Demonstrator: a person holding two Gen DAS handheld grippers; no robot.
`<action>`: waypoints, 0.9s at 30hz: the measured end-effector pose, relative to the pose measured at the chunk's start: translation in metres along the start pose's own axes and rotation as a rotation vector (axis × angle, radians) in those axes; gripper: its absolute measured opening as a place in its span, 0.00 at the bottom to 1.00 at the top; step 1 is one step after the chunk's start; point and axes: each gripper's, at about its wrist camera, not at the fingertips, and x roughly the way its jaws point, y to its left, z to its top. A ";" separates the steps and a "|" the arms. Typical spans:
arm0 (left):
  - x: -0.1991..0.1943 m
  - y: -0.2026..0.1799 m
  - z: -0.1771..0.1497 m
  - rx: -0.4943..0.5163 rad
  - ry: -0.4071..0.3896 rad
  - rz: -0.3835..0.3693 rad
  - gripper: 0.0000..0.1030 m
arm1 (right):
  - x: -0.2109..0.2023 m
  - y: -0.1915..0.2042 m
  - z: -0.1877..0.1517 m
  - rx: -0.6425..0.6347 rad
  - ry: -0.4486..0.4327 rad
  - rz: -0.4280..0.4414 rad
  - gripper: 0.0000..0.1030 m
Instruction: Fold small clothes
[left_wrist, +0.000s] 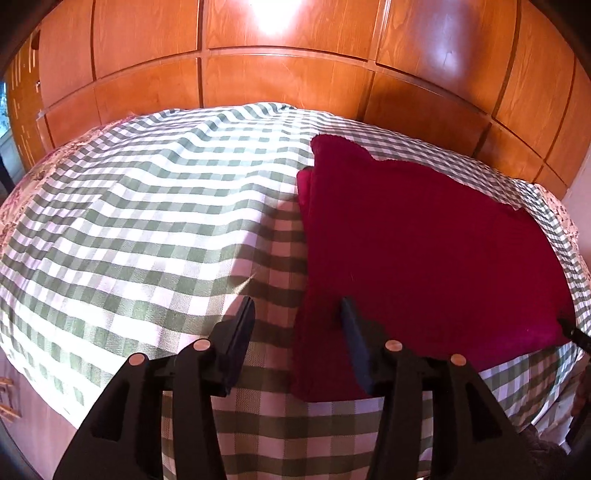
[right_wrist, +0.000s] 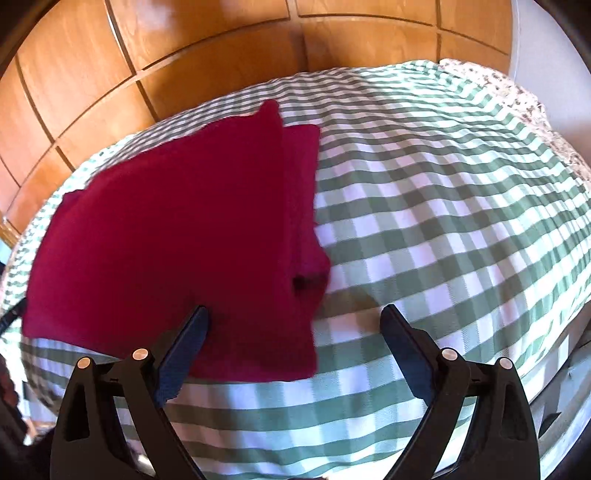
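A dark red garment (left_wrist: 424, 251) lies folded flat on a green-and-white checked cloth (left_wrist: 147, 221) that covers the surface, with wooden panelling (left_wrist: 288, 77) behind it.

The left gripper (left_wrist: 297, 314) points down at the garment's near left edge. Its two black fingers (left_wrist: 242, 332) stand partly spread. One finger is over the checked cloth just outside the garment's edge, the other over the red fabric. The edge runs between them, but neither pad pinches it; nothing is held.

The right gripper (right_wrist: 295, 321) is spread wide and empty. Its left finger (right_wrist: 188, 339) sits over the garment's near right corner; whether it touches the fabric cannot be told. Its right finger (right_wrist: 402, 339) is over bare checked cloth, apart from the garment, which lies mostly ahead and left of these fingers.
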 end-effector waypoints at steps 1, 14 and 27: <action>-0.002 -0.003 0.002 0.005 -0.007 0.015 0.46 | 0.000 0.000 -0.001 -0.012 -0.013 -0.014 0.89; -0.018 -0.032 0.007 0.095 -0.064 0.044 0.50 | -0.014 0.023 -0.003 -0.153 -0.018 -0.022 0.22; -0.013 -0.047 0.011 0.133 -0.055 0.025 0.50 | -0.017 -0.007 0.000 -0.021 0.014 0.028 0.59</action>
